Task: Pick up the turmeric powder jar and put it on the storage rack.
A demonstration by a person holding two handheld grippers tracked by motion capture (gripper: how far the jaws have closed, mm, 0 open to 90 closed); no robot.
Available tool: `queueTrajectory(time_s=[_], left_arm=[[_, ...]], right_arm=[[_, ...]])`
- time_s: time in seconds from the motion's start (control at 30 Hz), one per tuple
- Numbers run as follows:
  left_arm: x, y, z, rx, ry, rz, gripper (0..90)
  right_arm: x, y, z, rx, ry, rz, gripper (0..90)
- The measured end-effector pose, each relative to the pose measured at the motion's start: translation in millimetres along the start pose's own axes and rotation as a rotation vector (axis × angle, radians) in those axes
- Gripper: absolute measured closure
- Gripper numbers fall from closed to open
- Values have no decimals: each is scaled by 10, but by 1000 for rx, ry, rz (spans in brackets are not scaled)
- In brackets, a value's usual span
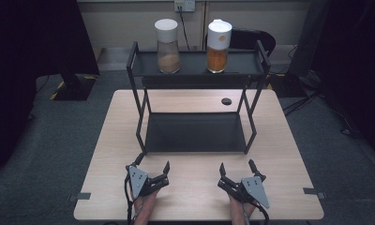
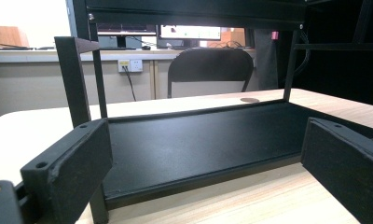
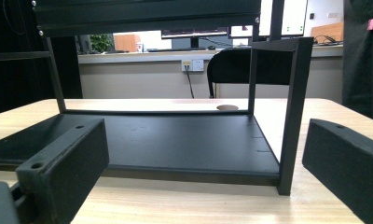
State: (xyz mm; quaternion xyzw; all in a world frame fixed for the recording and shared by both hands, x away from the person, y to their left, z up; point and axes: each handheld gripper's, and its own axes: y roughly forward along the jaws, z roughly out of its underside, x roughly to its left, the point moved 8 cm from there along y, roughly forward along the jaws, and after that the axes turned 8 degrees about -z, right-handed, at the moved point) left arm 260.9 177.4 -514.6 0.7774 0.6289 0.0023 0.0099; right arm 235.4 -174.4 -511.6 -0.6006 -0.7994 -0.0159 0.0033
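A black two-tier metal rack stands on the wooden table. On its top shelf sit a jar of brown powder with a white lid and a jar of orange powder with a white lid. My left gripper rests near the table's front edge, open and holding nothing, just in front of the rack's left front leg. My right gripper lies open and holding nothing in front of the rack's right front leg. The rack's bare lower shelf lies ahead of each gripper's jaws.
A round cable hole is in the table behind the rack. A black chair stands beyond the far edge, against a wall with a power socket. Dark floor surrounds the table.
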Motion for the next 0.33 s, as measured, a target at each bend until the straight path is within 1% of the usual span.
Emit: queueTrajectory(time_s=[0.17,0.23,0.33], left_arm=[[0,-1,1,0,0,0,16],[0,-1,1,0,-1,0,15],[2,-2,0,1,1,0,15]], right_arm=[[38,-8,19,-11,-32,9,0],[47,-10,21,-12,-36,12,0],[40,-1,10,2,-39,-1,0]])
